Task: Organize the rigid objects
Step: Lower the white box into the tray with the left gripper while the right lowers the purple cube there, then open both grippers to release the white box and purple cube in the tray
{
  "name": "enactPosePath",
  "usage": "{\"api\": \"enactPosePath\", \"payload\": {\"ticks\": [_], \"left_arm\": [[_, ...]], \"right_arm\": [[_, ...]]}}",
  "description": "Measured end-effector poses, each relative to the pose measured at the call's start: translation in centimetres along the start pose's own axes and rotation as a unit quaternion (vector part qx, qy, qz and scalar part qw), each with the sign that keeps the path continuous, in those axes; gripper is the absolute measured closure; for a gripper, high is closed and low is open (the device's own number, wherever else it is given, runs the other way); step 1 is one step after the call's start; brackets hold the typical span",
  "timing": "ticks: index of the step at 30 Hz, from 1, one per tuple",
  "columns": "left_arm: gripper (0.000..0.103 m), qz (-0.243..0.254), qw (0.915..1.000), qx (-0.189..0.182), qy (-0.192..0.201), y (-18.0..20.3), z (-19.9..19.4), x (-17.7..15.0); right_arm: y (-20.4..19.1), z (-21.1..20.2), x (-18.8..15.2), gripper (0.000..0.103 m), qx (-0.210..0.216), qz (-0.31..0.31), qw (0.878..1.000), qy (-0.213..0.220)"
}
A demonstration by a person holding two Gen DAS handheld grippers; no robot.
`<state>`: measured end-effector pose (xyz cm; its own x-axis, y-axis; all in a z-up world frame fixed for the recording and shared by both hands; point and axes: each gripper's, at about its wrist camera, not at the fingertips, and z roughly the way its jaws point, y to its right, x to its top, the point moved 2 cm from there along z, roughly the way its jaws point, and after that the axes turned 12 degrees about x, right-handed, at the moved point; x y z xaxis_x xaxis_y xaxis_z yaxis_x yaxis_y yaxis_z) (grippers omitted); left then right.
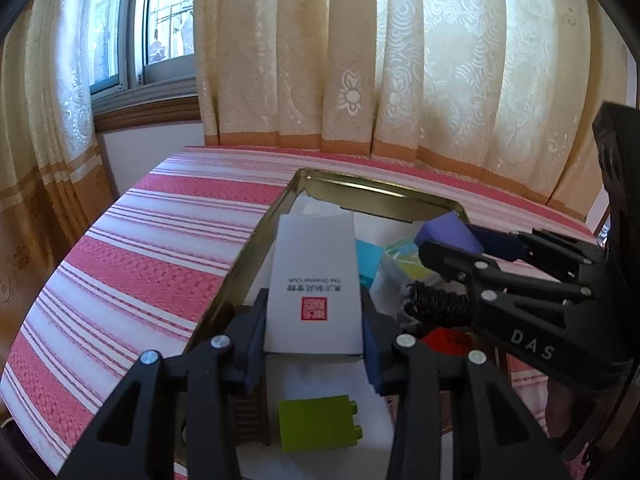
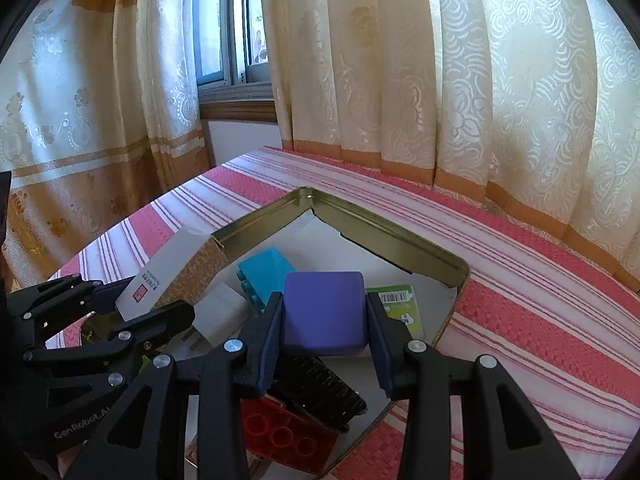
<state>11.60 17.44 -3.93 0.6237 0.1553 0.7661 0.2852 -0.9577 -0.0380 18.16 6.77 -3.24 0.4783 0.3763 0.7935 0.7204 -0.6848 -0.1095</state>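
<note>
The left gripper (image 1: 314, 344) holds the white cardboard box (image 1: 314, 280) between its fingers, and the right gripper (image 2: 325, 336) holds the purple rounded block (image 2: 324, 312), both above the crowded gold metal tin (image 2: 384, 232). The 2 grippers are near and could collide, and a released box could stay tilted on the green brick (image 1: 318, 426).

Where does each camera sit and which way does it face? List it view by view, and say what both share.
Left wrist: sits on the left gripper, looking along its fingers, down at the metal tin; the gripper is shut on a white carton, with the right gripper at right.
Right wrist: sits on the right gripper, shut on a purple block, over the same tin; the left gripper is at left.
Shared: tin, both held items, striped cloth, curtains, window.
</note>
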Motion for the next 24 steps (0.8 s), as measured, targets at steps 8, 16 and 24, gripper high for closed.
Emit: {"api": "enactPosePath", "payload": {"ticks": [8, 16, 24], "left_arm": [[0.063, 0.004, 1.0, -0.001, -0.005, 0.3, 0.2, -0.4], [0.019, 0.003, 0.9997, 0.019, 0.012, 0.0, -1.1, -0.6], [0.0, -0.01, 0.9974, 0.052, 0.05, -1.1, -4.4, -0.8]], "right_arm": [[0.0, 0.2, -0.4, 0.057, 0.003, 0.0, 1.0, -0.008], [0.2, -1.8, -0.7, 0.032, -0.018, 0.002, 1.0, 0.013], [-0.5, -5.5, -1.5, 0.019, -0.025, 0.008, 0.998, 0.053]]}}
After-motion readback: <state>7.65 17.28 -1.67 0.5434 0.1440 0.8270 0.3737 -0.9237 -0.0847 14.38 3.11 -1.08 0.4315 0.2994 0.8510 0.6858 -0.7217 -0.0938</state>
